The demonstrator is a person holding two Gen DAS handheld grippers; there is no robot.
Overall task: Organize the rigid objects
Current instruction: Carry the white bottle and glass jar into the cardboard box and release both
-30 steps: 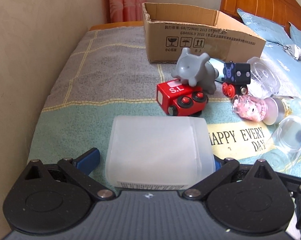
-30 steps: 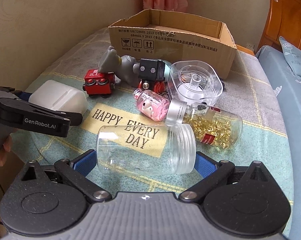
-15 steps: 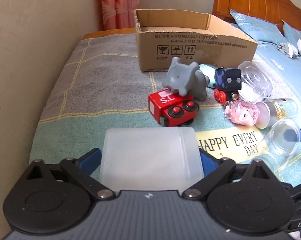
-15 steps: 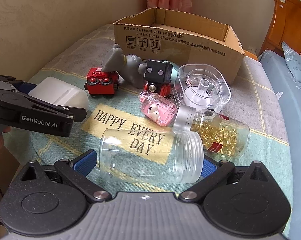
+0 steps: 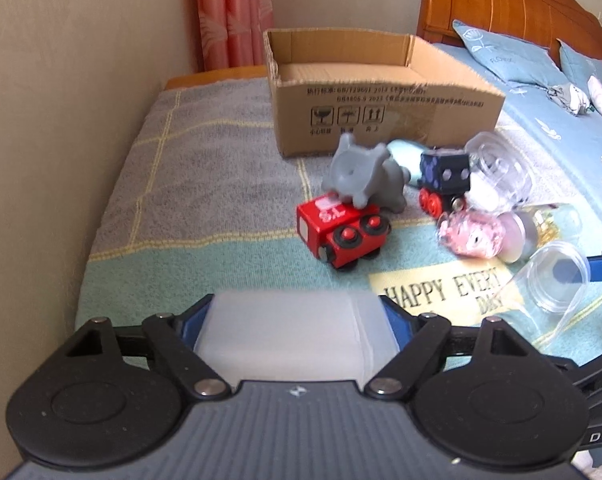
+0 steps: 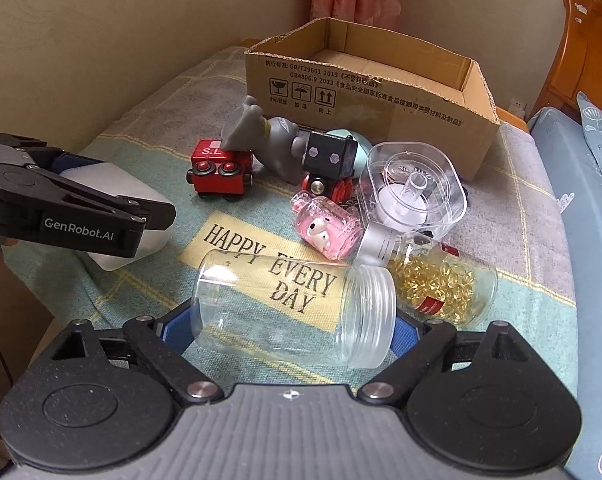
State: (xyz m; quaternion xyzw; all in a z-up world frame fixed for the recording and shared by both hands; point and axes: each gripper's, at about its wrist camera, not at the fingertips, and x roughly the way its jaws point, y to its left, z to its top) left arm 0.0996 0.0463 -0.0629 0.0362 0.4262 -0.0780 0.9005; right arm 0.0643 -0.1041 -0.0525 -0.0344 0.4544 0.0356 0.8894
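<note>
Both closing: left hand-held gripper (image 5: 295,316) straddles the white box (image 5: 289,336), right hand-held gripper (image 6: 289,326) straddles the clear jar (image 6: 293,308), its long axis across the jaws, mouth right; both lie near-side of the cardboard box (image 6: 381,108).

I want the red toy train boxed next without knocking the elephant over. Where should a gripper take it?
Grip the red toy train across its two flat ends, below the roof, coming from the front near side. The grey elephant leans on its roof and back, so a top or rear approach would likely disturb it; the wheeled face gives poor purchase.
</note>
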